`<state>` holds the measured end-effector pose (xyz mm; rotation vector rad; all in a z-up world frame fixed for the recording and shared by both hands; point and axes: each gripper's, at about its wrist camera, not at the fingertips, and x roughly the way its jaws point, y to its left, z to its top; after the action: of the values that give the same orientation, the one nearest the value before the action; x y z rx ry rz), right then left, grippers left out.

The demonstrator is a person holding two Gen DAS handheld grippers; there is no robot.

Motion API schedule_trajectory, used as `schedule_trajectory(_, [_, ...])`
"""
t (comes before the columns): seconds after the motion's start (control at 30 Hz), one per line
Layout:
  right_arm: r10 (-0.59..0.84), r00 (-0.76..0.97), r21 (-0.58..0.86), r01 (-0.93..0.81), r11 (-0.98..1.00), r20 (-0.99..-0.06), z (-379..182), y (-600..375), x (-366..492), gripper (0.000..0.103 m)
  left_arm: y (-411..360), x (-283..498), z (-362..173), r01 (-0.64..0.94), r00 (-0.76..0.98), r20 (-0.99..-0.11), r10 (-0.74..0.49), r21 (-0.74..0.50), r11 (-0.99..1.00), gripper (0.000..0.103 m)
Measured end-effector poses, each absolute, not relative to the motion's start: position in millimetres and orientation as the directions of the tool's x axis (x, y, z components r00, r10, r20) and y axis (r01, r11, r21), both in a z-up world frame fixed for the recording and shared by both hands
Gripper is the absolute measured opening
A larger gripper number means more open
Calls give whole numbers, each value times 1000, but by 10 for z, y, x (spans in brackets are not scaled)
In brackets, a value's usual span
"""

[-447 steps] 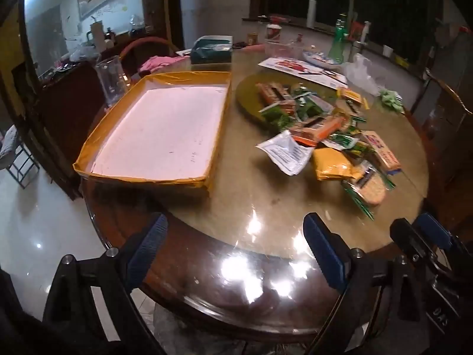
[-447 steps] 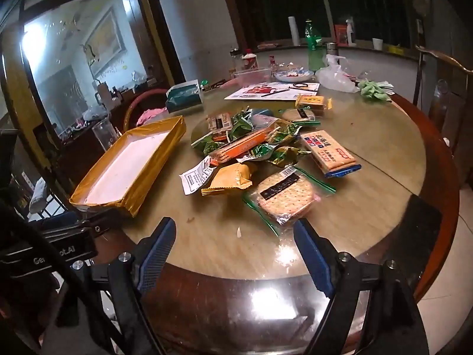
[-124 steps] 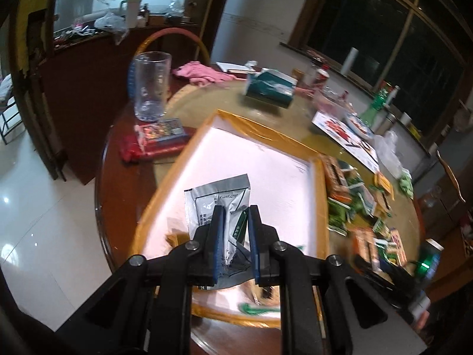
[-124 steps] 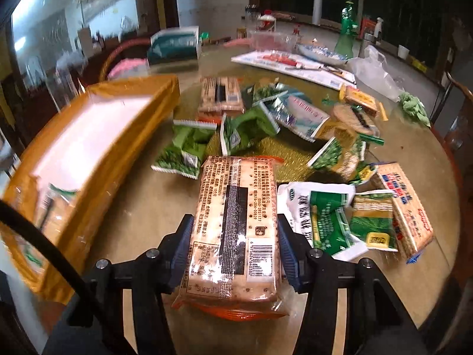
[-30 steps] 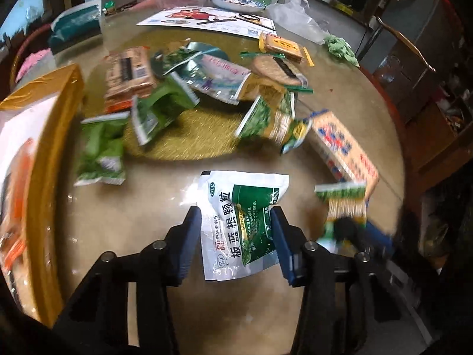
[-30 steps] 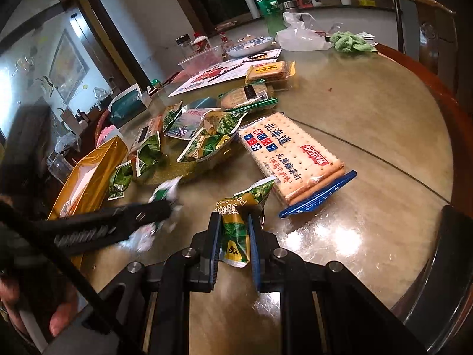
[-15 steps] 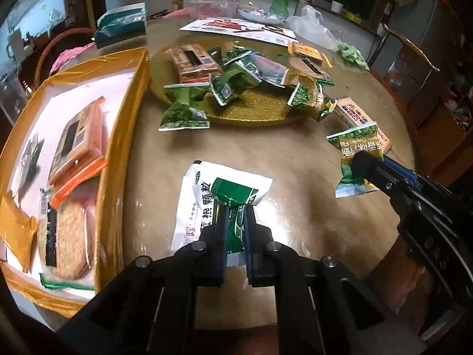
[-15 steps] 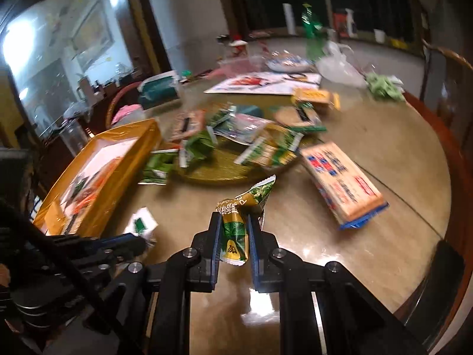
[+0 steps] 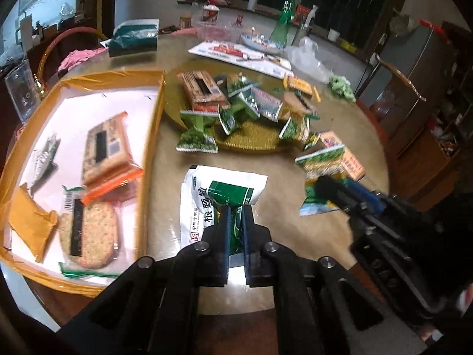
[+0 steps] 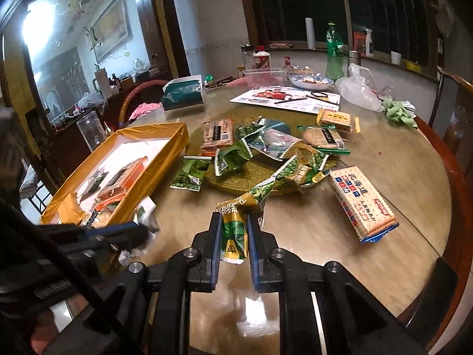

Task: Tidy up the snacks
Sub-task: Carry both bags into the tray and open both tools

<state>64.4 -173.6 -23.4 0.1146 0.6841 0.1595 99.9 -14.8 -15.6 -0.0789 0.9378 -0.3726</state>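
My left gripper (image 9: 235, 210) is shut on a white and green sachet (image 9: 218, 195), held above the table just right of the yellow-edged tray (image 9: 153, 136). My right gripper (image 10: 233, 222) is shut on a green and yellow snack packet (image 10: 236, 216), held over the table's front; it also shows in the left wrist view (image 9: 322, 174). The tray (image 10: 165, 153) holds cracker packs (image 9: 103, 148), a round cracker pack (image 9: 88, 230), a yellow packet and a silver sachet. More snacks lie piled on the gold turntable (image 10: 245, 174).
A long cracker box (image 10: 360, 201) lies at the right of the table. A drinking glass (image 10: 90, 133), a teal tissue box (image 10: 183, 91), a flyer, a plastic bag, a bowl and a green bottle (image 10: 334, 53) stand at the back. Chairs surround the table.
Both grippers have lifted and drawn back a little with their packets, and the left view now takes in more of the tray. Both stay shut.
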Motion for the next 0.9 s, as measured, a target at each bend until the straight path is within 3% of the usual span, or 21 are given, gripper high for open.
schedule_trajectory(0.4, [332,732,222,-247,943,-595,-143,-1335,784,14,984,941,289,73,662,-706,-253,-276,958,7])
schedule_trajectory(0.63, [457,681,281,-361,889,-572,-68,-887,1112,14,1531,1198,134,-32,658,-723,-211,-307,951,7])
schedule_trajectory(0.9, [489,635,274,-411,869,-598,-40,-366,1832,14,1451,1752,-167,-24,590,-782,-202,-268,963,7])
